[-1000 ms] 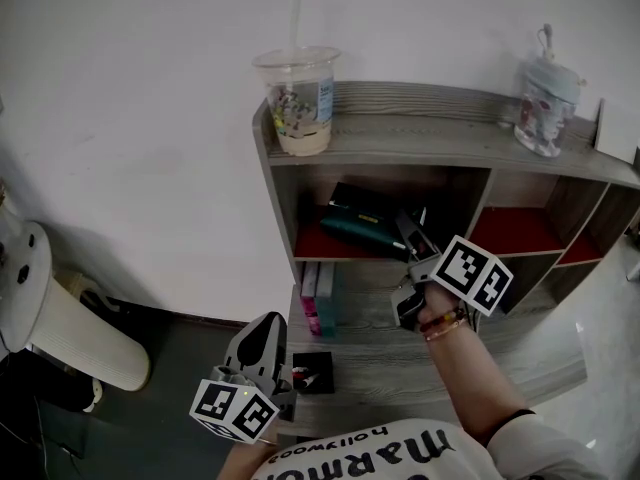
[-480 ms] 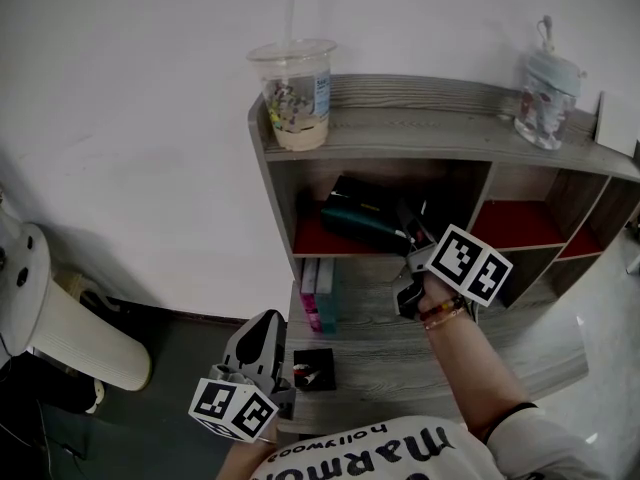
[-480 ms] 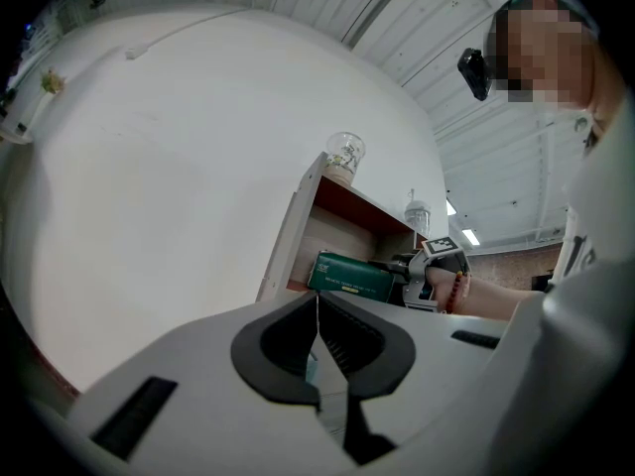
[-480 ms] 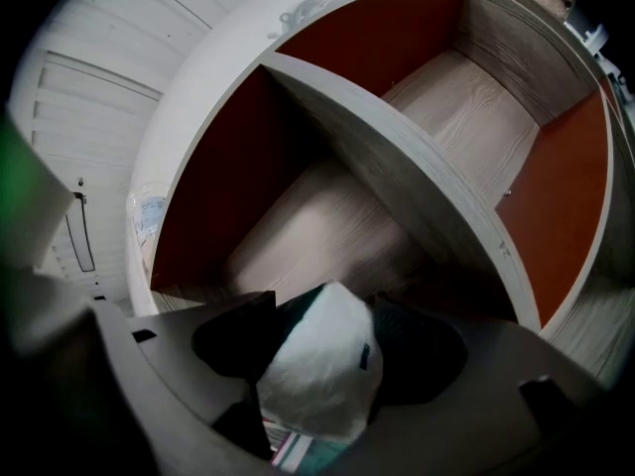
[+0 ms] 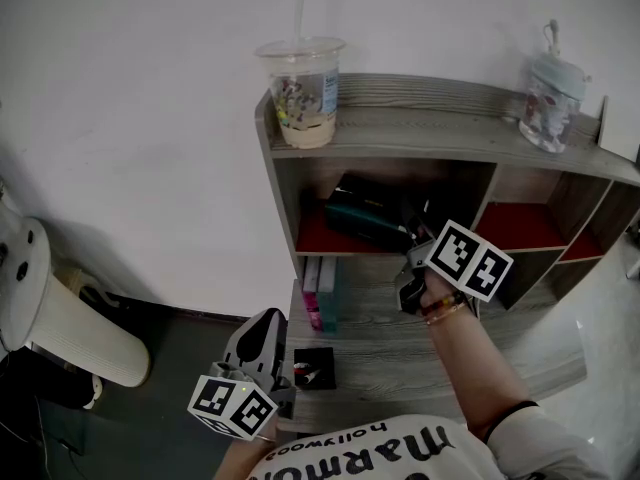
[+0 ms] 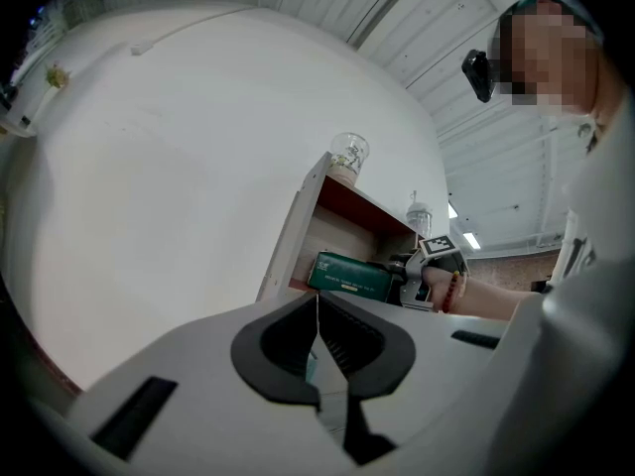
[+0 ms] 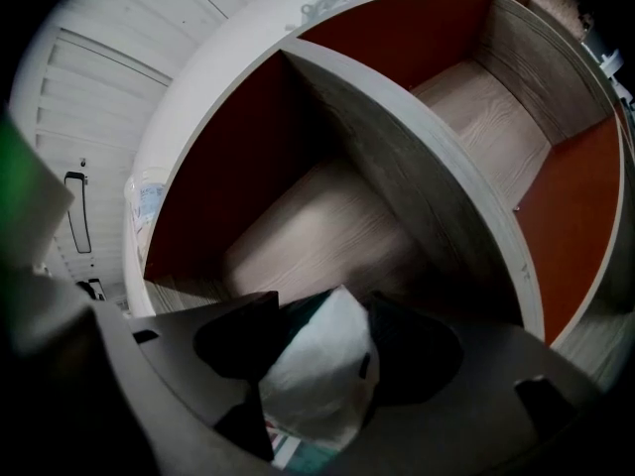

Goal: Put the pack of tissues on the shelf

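The dark green pack of tissues (image 5: 362, 218) lies in the upper left compartment of the grey wooden shelf (image 5: 420, 128), on its red floor. My right gripper (image 5: 410, 240) is at the pack's right end. In the right gripper view the pack's white plastic end (image 7: 322, 370) fills the gap between the jaws of the right gripper (image 7: 322, 340), which have just been closing on it. My left gripper (image 5: 264, 326) hangs low at the shelf's left front corner, shut and empty. In the left gripper view the left gripper (image 6: 317, 310) points toward the pack (image 6: 347, 274).
A plastic cup with a straw (image 5: 302, 86) and a small bottle (image 5: 548, 93) stand on the shelf top. Books (image 5: 318, 293) stand in the lower left compartment, a small black item (image 5: 315, 368) below. A white rounded object (image 5: 45, 318) stands at the left, on the floor.
The right gripper has rolled a little at the compartment mouth and its marker cube has edged closer in; the pack has shifted slightly. The left gripper has stayed where it was.
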